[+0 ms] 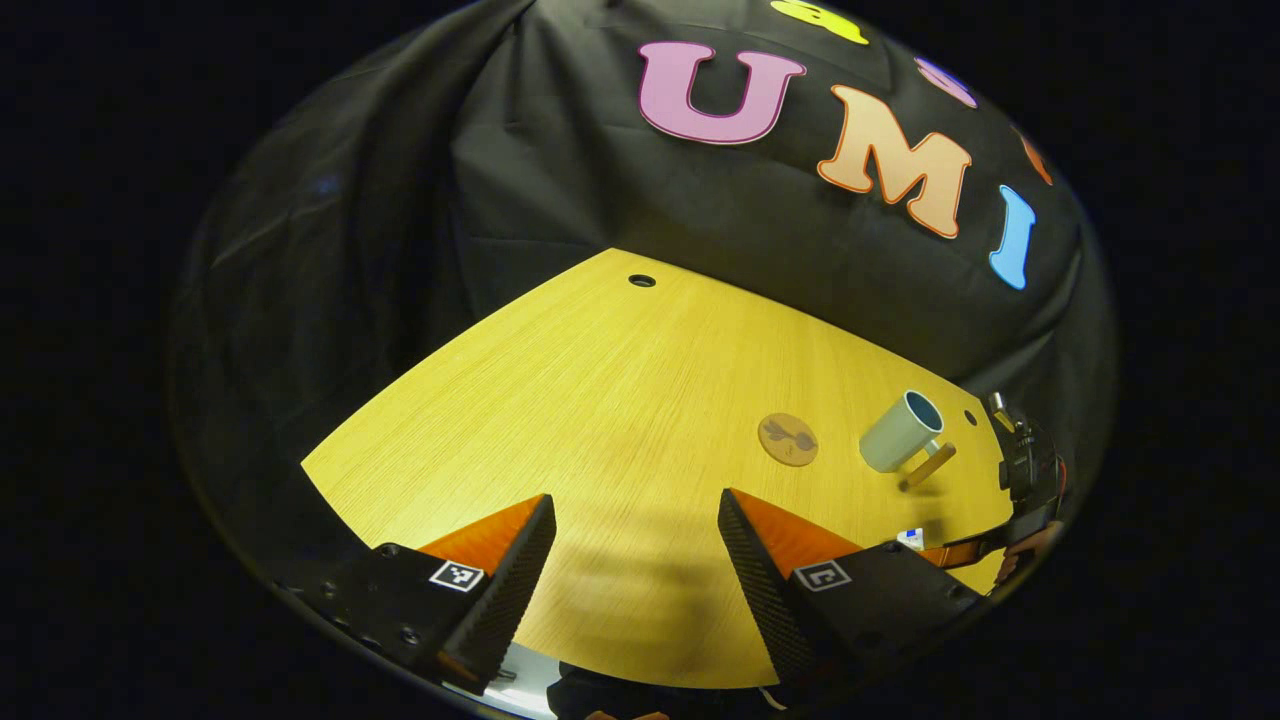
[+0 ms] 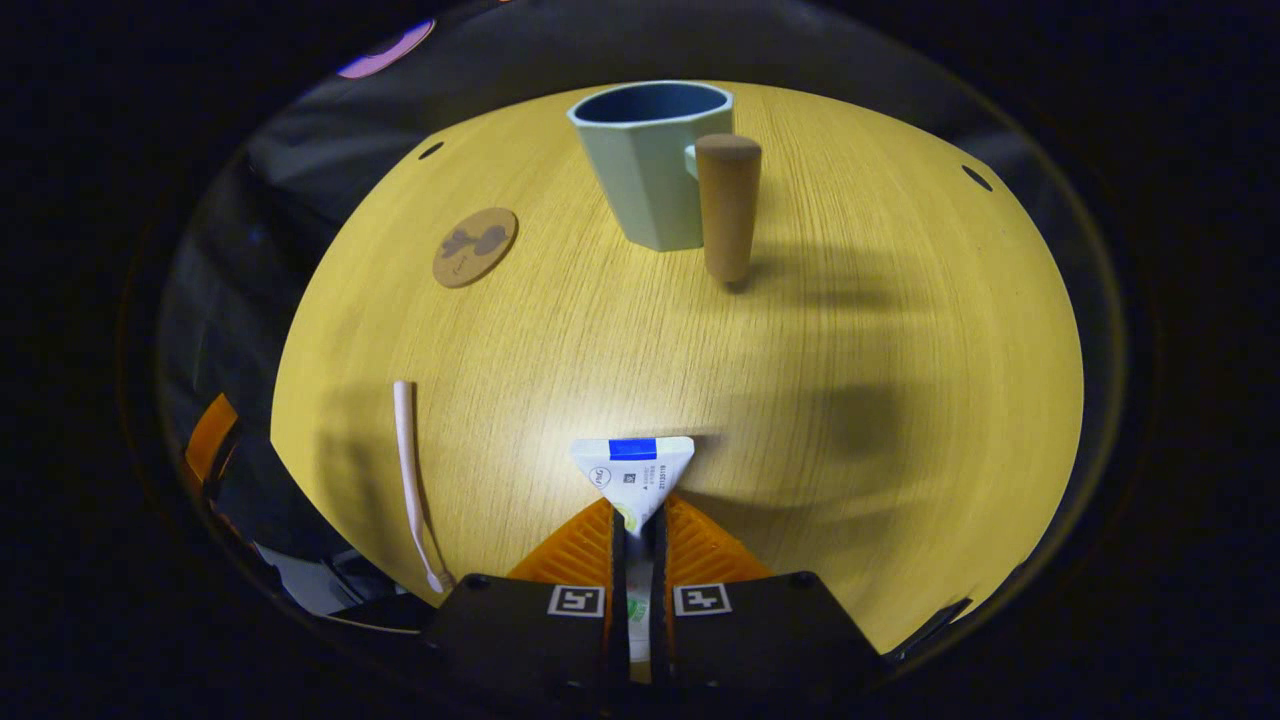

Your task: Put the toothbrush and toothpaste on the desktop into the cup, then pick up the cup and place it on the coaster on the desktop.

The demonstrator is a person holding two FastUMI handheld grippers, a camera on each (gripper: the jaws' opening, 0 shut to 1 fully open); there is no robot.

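Toothpaste tube (image 2: 634, 470) is pinched between the right gripper (image 2: 636, 520) fingers, its flat crimped end pointing toward the mug (image 2: 655, 165). Toothbrush (image 2: 410, 470) lies on the wooden desktop (image 2: 850, 330) to its left, coaster (image 2: 475, 246) farther off beside the mug. Left gripper (image 1: 635, 530) hangs spread wide over bare desktop

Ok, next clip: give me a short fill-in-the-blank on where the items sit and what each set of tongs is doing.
1. The right tongs are shut on the ____, whose flat crimped end sticks out ahead of them.
2. The left tongs are ____, with bare desktop between the fingers.
3. The toothbrush lies flat on the ____.
4. The cup stands beside the coaster, not ____ it.

Missing words: toothpaste; open; desktop; on
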